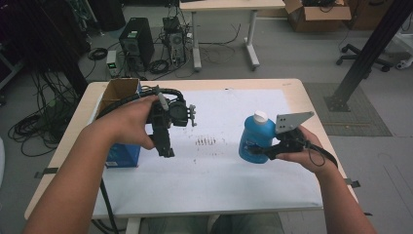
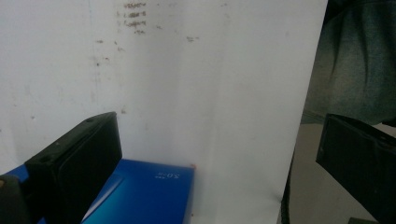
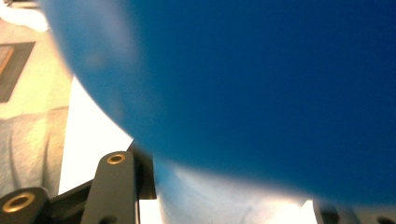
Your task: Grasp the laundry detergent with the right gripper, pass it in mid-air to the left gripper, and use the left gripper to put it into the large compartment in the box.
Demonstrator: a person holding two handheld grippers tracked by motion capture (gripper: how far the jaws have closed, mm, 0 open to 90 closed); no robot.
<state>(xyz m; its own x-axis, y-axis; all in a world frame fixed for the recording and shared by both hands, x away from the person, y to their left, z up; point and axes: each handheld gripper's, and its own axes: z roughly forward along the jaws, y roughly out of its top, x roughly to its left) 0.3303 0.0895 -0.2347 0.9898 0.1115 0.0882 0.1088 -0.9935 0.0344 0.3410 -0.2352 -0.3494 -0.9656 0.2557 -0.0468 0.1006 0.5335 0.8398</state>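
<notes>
At the left edge of the worktop stands an open cardboard box, and just in front of it a blue carton lies on the white sheet. The left gripper is held above the sheet, just to the right of the blue carton, and its fingers point down. In the left gripper view the fingers stand wide apart with nothing between them; below them are the white sheet and a corner of the blue carton.

In the middle of the sheet there are some small dark marks.

On the right side, the blue bottle with a white cap is upright, and I cannot tell if its bottom touches the sheet. The right gripper holds the bottle from the right side, low on its body. In the right gripper view the blue bottle is very near and blurred, and the fingers are closed against it on both sides.
</notes>
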